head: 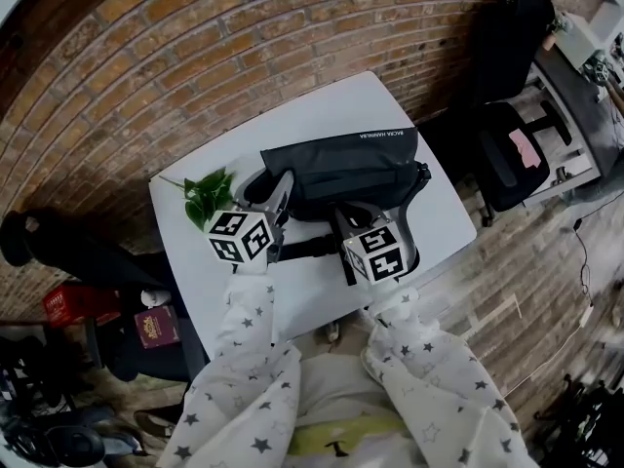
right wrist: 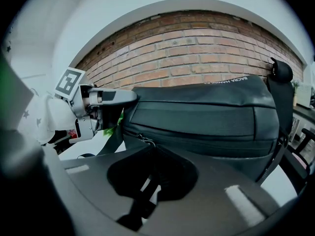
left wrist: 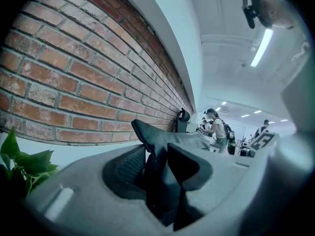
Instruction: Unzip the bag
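Observation:
A black bag (head: 341,169) lies across the middle of a white table (head: 322,105). My left gripper (head: 276,188) is at the bag's left end. In the left gripper view it (left wrist: 157,156) is shut on a raised fold of the bag's fabric (left wrist: 150,134). My right gripper (head: 343,213) is at the bag's front side. In the right gripper view it (right wrist: 150,149) is closed down at the zipper pull (right wrist: 144,140), at the left end of the zipper line across the bag's front (right wrist: 197,117). The pull's tab is hidden between the pads.
A sprig of green leaves (head: 207,198) lies on the table left of the bag. The bag's strap (head: 312,247) runs along the table between the grippers. A dark chair (head: 507,154) stands right of the table. A brick wall (right wrist: 197,53) rises behind it.

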A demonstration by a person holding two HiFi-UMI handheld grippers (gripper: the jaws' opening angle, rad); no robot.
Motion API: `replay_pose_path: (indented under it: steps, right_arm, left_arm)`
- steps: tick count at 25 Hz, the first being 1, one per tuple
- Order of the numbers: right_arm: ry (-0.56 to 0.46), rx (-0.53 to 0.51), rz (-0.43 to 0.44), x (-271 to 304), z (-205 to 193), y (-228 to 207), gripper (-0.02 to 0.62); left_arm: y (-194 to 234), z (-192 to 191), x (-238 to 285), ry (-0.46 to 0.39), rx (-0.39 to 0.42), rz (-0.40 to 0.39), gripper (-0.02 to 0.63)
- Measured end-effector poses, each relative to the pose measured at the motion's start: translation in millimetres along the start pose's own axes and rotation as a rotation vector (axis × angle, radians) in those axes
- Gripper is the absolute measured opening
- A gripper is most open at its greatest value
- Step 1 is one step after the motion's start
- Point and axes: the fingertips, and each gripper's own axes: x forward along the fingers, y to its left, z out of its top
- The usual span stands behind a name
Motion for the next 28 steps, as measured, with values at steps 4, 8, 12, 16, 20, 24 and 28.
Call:
replay_pose_path:
  steps: [4,8,12,16,20,24,28]
  right_arm:
    - [-0.004,0.009,-0.016,-2.7,-1.3,-8.3,0.020]
    - [-0.005,0.020,-0.036,-6.8,-2.6,-16.7,0.020]
    - [-0.012,0.042,-0.050,-11.0,-4.6,-25.6,0.020]
    - [-0.017,0.055,-0.063,-16.7,-5.7,-34.3,0.020]
    - [-0.018,0.057,-0.073,-20.3,-6.8,-39.5,0.020]
    - [-0.020,0.066,-0.094,-24.1,-7.5,-49.9,0.020]
    - [-0.022,0.066,-0.099,-25.8,-7.4,-54.5,0.020]
  left_arm:
    - [1.1,-0.6,0.9,-0.002,0.001,0.006,0.138]
    - [0.8,-0.7,0.7,-0.003,0.004,0.013,0.138]
    - [1.2,-0.3,0.6,-0.008,0.004,0.023,0.138]
    - [0.7,-0.2,0.9,-0.014,0.000,0.036,0.140]
    - [0.6,-0.3,0.2,-0.022,0.000,0.048,0.140]
    - [1.1,-0.4,1.1,-0.028,0.003,0.060,0.140]
    - [2.0,-0.8,0.9,-0.031,0.007,0.075,0.140]
